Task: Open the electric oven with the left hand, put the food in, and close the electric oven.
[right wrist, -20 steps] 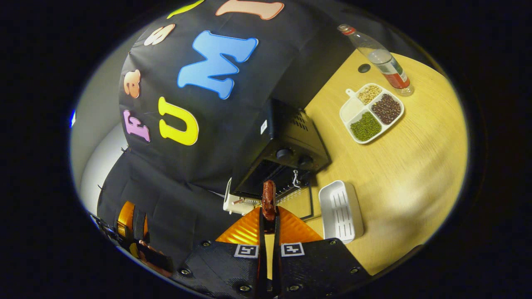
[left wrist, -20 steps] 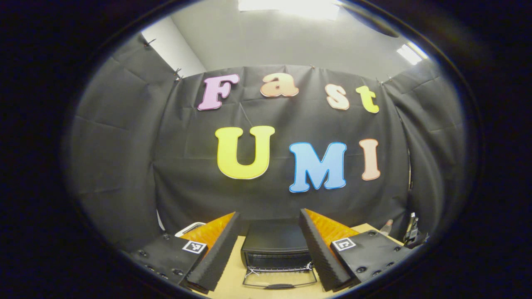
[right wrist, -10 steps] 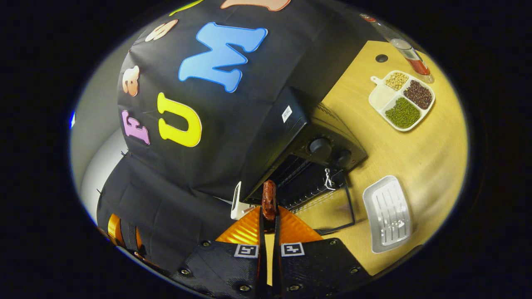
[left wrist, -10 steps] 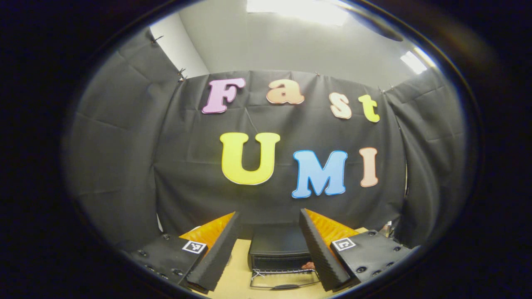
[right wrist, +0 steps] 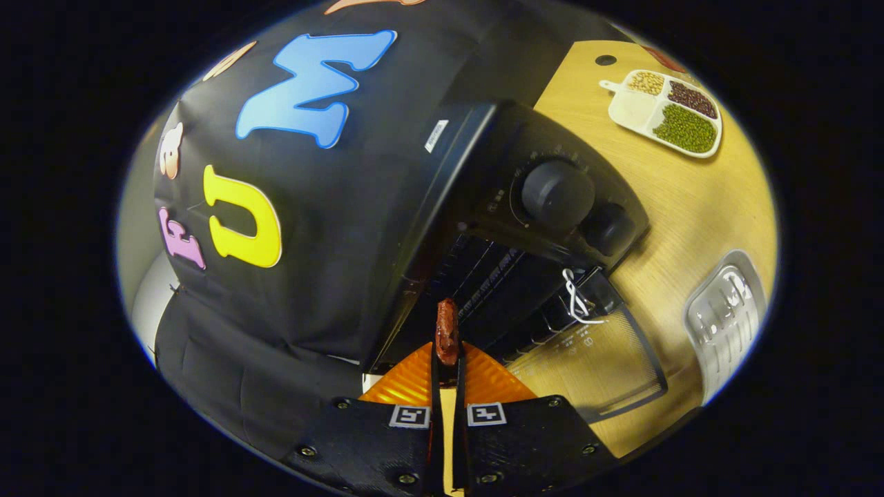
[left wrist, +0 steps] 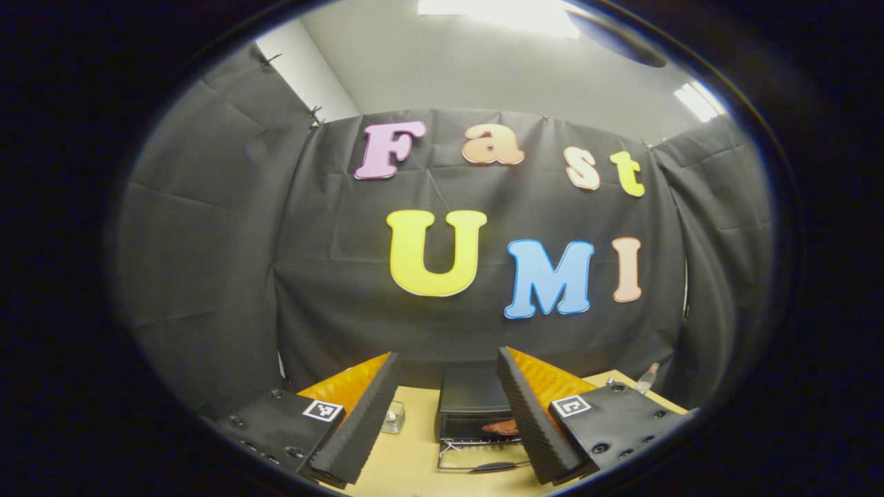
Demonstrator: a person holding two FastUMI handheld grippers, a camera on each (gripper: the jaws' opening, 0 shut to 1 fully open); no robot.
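oven [right wrist: 552,200]: a black box on the wood table, back by the far wall. It has two round knobs on its front.
oven door [right wrist: 594,359]: open. It hangs down flat in front of the oven. It has a glass pane with a dark frame, and a handle [left wrist: 487,467] on its near edge.
food [right wrist: 447,330]: a small red-brown piece. It is up off the table, right at the open mouth of the oven, standing on end.
food, from the left gripper view [left wrist: 501,427]: a reddish bit at the oven mouth.
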